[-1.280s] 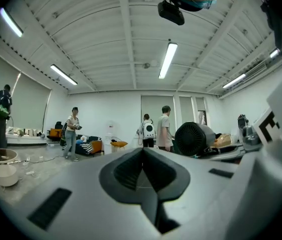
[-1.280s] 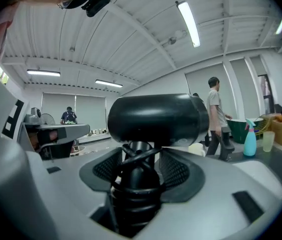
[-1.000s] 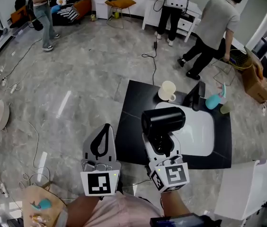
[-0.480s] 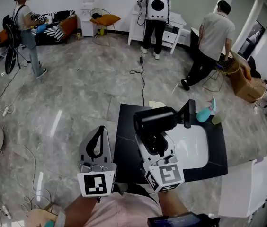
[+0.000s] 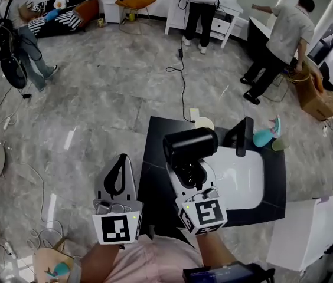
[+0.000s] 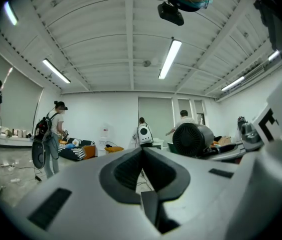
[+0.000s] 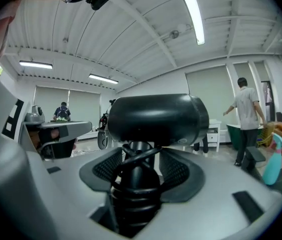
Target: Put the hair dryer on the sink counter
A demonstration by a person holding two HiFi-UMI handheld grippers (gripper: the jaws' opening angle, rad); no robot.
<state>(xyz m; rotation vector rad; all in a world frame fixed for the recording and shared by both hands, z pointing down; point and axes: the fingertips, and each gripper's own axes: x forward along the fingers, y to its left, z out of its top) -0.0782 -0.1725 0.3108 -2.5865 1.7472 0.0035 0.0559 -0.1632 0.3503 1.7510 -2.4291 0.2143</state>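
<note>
A black hair dryer (image 5: 189,147) (image 7: 157,119) is held upright by its handle in my right gripper (image 5: 191,173) (image 7: 140,171), above the near left part of the black sink counter (image 5: 159,158). The dryer's barrel lies level and points right. The white basin (image 5: 246,175) with a black faucet (image 5: 241,135) is to the right of it. My left gripper (image 5: 120,178) (image 6: 142,170) is shut with nothing in it, held beside the counter's left edge over the floor.
On the counter's far side stand a cream cup (image 5: 203,122), a teal spray bottle (image 5: 265,136) and a small green cup (image 5: 279,144). Three people stand farther off in the room. A white box (image 5: 311,232) sits at the right. Cables lie on the floor.
The head view has shifted and the counter sits slightly differently in frame. The hair dryer stays gripped in my right gripper; both grippers hold about the same pose. The people in the background have walked.
</note>
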